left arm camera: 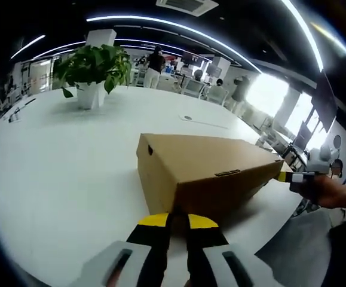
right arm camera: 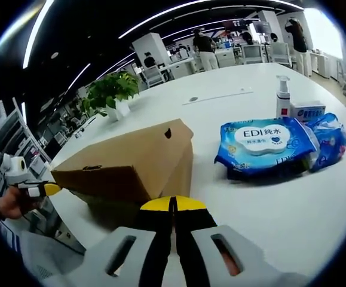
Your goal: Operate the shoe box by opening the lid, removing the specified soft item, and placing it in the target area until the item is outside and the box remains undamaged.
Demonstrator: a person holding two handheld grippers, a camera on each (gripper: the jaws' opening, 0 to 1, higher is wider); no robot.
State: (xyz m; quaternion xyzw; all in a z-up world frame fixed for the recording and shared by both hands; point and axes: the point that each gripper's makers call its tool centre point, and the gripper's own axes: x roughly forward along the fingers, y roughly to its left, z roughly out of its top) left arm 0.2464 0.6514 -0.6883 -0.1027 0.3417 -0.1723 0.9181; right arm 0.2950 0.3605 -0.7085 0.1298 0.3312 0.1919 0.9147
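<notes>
Box: brown cardboard shoe box, lid down, on the white bench, near its edge. Long axis runs from 1 gripper to the other, so each meets a short end. Left gripper: fingers closed together, nothing between them, tips just at the near end wall, low down; contact cannot be told. Right gripper: fingers likewise closed and empty, just before the opposite end; in the left gripper view it appears beyond the far corner. Both stand about equally near. Lid seam lies above both tips, so judged next: raise tips to the lid edge. Soft item: presumably inside, unseen. Wipes pack lies well apart on the bench.
</notes>
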